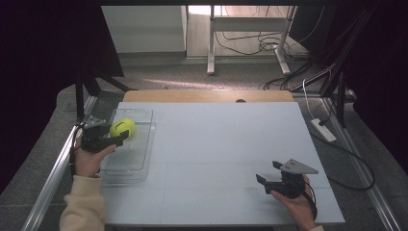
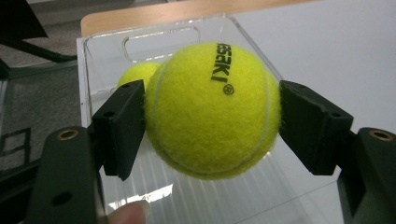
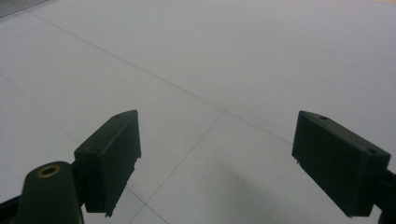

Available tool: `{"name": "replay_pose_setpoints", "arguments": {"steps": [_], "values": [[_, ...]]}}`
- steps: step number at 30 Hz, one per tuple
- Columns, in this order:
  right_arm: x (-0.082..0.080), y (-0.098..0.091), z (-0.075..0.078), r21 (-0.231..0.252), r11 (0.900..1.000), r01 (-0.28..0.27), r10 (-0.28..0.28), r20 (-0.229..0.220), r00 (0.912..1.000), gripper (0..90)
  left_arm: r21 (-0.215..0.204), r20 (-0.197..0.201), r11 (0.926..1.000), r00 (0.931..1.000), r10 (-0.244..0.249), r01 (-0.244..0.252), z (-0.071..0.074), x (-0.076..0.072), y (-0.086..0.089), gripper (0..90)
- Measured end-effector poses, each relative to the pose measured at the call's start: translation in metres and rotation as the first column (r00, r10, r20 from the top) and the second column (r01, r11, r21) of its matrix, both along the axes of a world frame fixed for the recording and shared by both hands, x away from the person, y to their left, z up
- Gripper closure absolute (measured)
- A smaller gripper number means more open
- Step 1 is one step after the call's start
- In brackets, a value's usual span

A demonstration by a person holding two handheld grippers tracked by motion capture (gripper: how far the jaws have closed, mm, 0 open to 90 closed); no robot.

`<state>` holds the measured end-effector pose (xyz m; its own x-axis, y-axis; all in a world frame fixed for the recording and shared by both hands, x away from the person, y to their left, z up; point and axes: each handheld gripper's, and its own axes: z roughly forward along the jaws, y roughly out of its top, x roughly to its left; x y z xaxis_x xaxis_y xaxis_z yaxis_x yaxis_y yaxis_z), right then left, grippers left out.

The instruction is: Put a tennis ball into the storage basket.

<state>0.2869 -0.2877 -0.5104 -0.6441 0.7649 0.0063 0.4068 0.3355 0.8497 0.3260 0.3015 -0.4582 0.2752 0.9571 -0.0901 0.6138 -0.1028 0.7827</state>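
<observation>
We have the ball (image 2: 212,109) pinched between the left tongs (image 2: 211,126), held over the clear bin (image 2: 93,70) at the left of the tabletop (image 1: 231,144). The pads press only on the ball's two sides, so a jolt or slack squeeze could roll it out; dropped from here it may bounce over the bin's low wall (a second ball (image 2: 135,74) lies inside). The right tongs (image 3: 217,158) stand wide and empty over bare tabletop.
</observation>
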Motion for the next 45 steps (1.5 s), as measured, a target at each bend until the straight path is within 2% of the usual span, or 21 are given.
{"name": "replay_pose_setpoints", "arguments": {"steps": [2,6,12,17,22,30,33,45], "values": [[0.000,0.000,0.000,0.001,1.0000,0.000,0.000,0.001,1.0000,15.1,-0.005,-0.007,1.0000,1.0000,-0.001,0.001,-0.002,0.001,0.000,27.6],[0.000,0.000,0.000,0.001,1.0000,0.003,-0.003,0.001,1.0000,15.0,0.012,-0.036,0.9999,0.9993,0.009,-0.009,-0.007,0.004,0.001,27.6],[0.001,-0.001,-0.001,-0.001,1.0000,0.001,-0.001,0.000,1.0000,15.0,0.012,-0.051,0.9998,0.9986,0.017,-0.016,-0.010,0.007,0.003,27.6],[0.000,-0.001,0.000,-0.002,1.0000,0.005,-0.005,0.000,1.0000,15.0,0.014,-0.079,0.9995,0.9964,0.031,-0.030,-0.013,0.008,0.005,27.5],[0.000,-0.001,0.000,0.000,1.0000,0.003,-0.003,0.001,1.0000,15.0,0.035,-0.105,0.9982,0.9931,0.052,-0.048,-0.017,0.010,0.007,27.5],[0.000,-0.001,-0.001,0.000,1.0000,0.004,-0.004,-0.002,1.0000,15.1,0.064,-0.137,0.9967,0.9888,0.059,-0.051,-0.020,0.012,0.006,27.3],[0.000,-0.001,0.000,0.000,1.0000,0.003,-0.003,-0.002,1.0000,15.1,0.078,-0.142,0.9954,0.9876,0.066,-0.056,-0.021,0.012,0.006,27.3],[0.000,-0.001,-0.001,0.000,1.0000,0.002,-0.002,-0.001,1.0000,15.0,0.072,-0.142,0.9956,0.9874,0.070,-0.060,-0.021,0.012,0.006,27.0]]}}
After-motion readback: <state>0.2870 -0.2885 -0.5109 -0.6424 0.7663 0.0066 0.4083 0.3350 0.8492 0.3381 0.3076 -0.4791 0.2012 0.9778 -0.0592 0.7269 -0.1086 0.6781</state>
